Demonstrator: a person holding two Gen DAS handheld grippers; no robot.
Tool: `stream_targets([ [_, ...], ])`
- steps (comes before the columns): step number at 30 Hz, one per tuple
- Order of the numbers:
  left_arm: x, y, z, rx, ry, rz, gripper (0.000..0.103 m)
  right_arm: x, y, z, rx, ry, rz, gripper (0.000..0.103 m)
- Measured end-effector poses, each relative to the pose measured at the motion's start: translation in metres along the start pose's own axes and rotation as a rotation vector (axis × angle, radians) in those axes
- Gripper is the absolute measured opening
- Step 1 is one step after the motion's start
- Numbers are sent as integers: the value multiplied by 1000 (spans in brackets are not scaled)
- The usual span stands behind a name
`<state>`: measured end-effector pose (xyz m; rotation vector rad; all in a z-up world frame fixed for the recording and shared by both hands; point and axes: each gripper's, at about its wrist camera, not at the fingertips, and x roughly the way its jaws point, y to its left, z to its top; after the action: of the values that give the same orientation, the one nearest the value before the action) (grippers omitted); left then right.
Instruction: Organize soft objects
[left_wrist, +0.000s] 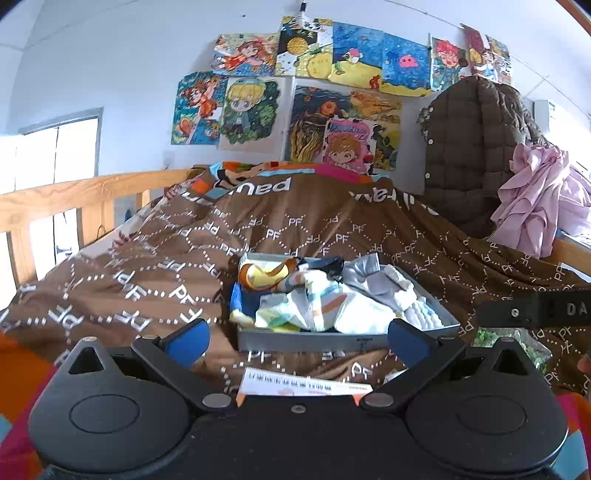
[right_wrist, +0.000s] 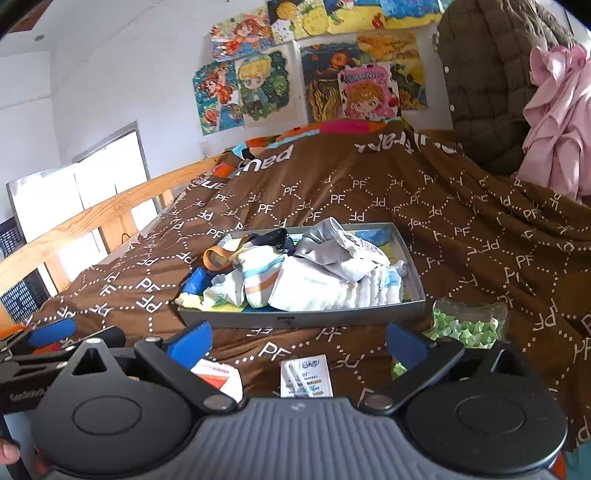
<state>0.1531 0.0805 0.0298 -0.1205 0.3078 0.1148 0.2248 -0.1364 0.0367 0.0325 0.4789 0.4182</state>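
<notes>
While I hold both tools low over the bed, the brown blanket (right_wrist: 461, 229) printed with white "PF" letters fills most of what I see, draped over the mattress inside a wooden bed rail (right_wrist: 92, 218). Behind it, a dark quilted jacket (left_wrist: 476, 147) and a pink garment (left_wrist: 535, 192) hang at the right, under a cluster of colourful drawings (left_wrist: 314, 85) stuck on the wall.

On the blanket, straight ahead of me, lies a shallow grey tray (right_wrist: 306, 317), and the soft things sit heaped inside it: a pile of socks and small cloths (right_wrist: 295, 273), mostly white and striped, with an orange-edged piece (right_wrist: 216, 258) hanging over the left side. Just beside the tray's right corner rests a clear bag of green pieces (right_wrist: 469, 325).

My left gripper (left_wrist: 297, 341) is spread wide with nothing between its blue pads, short of the tray's near wall. My right gripper (right_wrist: 297, 341) is equally wide and empty, also short of the tray. Near it on the blanket lie a white packet (right_wrist: 304, 374) and a red-and-white card (right_wrist: 218, 376).
</notes>
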Motion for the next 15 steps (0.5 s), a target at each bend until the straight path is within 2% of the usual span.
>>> stream_targets([
  [15,-17,-5,-23,14,30,-8,102,-23,-11,-36,19,-21,-63,103],
])
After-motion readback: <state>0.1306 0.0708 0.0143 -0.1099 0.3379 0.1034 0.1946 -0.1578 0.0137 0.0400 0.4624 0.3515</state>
